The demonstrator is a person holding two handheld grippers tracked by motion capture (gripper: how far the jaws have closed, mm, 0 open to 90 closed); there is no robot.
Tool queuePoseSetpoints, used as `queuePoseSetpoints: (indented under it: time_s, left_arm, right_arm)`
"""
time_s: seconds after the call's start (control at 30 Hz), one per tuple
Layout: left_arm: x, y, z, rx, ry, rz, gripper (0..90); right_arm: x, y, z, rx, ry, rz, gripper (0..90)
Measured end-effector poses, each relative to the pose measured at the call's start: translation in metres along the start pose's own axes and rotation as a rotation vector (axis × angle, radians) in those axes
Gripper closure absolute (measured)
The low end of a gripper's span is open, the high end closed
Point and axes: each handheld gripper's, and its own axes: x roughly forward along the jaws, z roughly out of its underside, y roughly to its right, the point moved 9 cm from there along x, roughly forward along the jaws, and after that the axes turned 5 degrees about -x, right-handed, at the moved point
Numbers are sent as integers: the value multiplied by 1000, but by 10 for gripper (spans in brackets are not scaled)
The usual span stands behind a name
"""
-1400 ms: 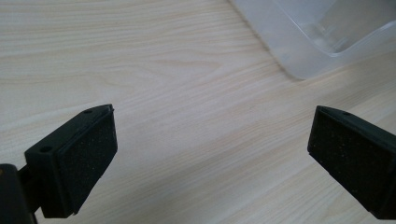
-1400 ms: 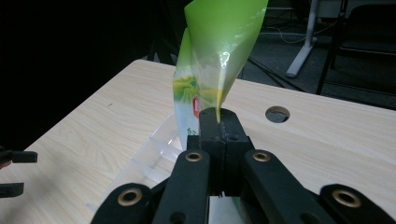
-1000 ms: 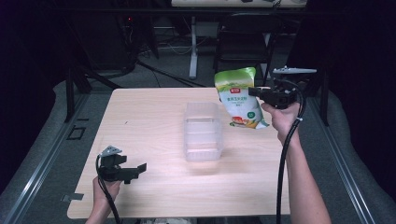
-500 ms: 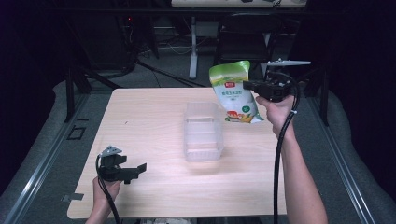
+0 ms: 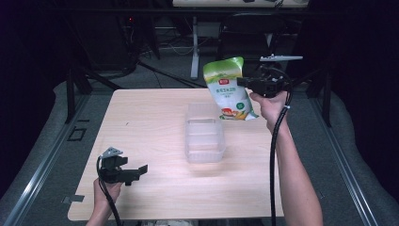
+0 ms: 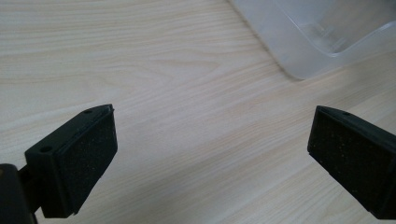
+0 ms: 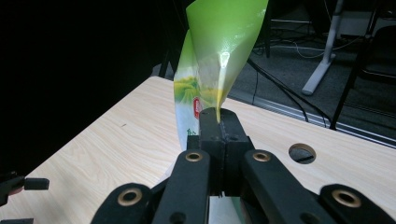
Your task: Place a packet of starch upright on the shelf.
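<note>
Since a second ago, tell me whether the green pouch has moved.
Yes. The green pouch, pinched by the right gripper, has risen and shifted left, toward the space above the clear plastic container, which has stayed put.

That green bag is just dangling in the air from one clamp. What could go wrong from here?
The right gripper pinches the green bag by one edge, so the hanging bag could slip or swing.

The clear plastic tub below looks light; if the bag goes in there, it might nudge or tip the tub, since nothing steadies it.

The left gripper is open and off near the table's front-left corner, too far to help quickly.
</note>
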Motion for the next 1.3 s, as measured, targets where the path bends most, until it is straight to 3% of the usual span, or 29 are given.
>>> queuePoseSetpoints:
  time_s: [0.7,1.3]
  left_arm:
    - [-1,0,0,1,0,3,17]
    - [-1,-1,0,-3,1,6,17]
  right_arm:
    - [33,-10,-12,-5,-10,-34,900]
    - [65,-23,-12,-27,-35,-57,900]
